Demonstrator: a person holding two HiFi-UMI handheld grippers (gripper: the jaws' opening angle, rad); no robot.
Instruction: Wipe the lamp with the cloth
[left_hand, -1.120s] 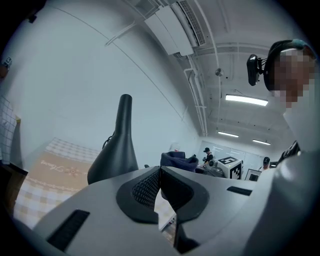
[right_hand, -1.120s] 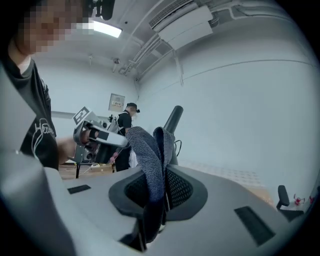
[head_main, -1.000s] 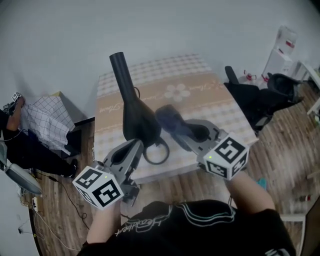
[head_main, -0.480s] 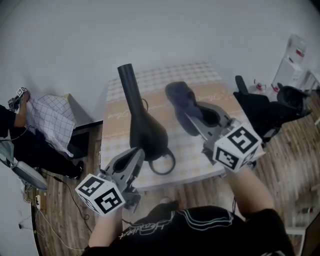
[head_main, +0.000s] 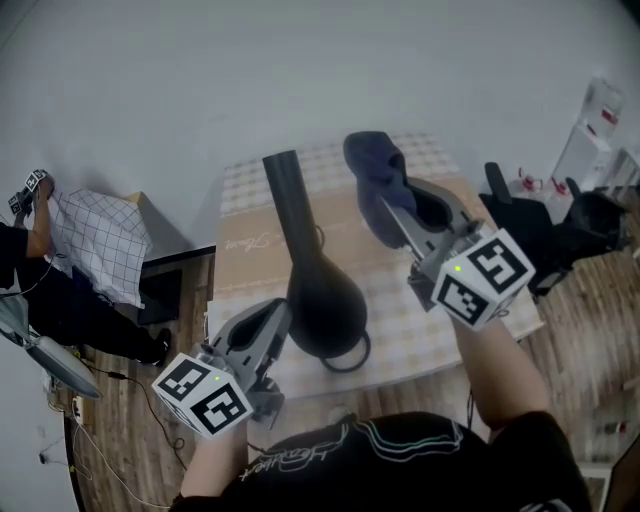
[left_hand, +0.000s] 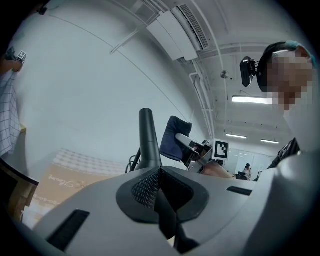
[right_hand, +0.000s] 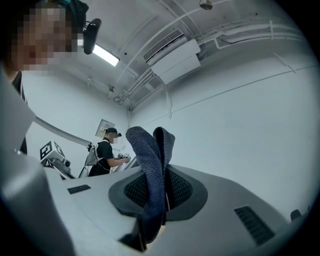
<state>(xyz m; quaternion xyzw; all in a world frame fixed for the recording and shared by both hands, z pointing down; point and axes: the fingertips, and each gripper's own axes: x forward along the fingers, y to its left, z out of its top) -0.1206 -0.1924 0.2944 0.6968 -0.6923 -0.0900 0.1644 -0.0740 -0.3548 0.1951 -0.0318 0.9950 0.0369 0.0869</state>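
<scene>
The black lamp (head_main: 322, 295), with a bulbous body and a long straight neck, tilts above the table in the head view. My left gripper (head_main: 278, 318) is shut on its lower edge, near the ring-shaped part (head_main: 352, 358). In the left gripper view the lamp's neck (left_hand: 146, 137) rises just past the jaws of the left gripper (left_hand: 161, 176). My right gripper (head_main: 388, 205) is shut on a dark blue cloth (head_main: 372, 160), held up to the right of the neck and apart from it. The folded cloth (right_hand: 150, 160) stands up between the jaws of the right gripper (right_hand: 155, 192).
A table (head_main: 420, 320) with a beige checked cover lies under both grippers. A checked fabric (head_main: 95, 245) drapes a box at the left, next to a person (head_main: 20, 250). A black chair (head_main: 590, 225) stands at the right. Another person (right_hand: 105, 152) stands far off.
The right gripper has lifted the cloth up and away, from beside the lamp's body to level with its neck. The lamp and the left gripper have shifted slightly right.
</scene>
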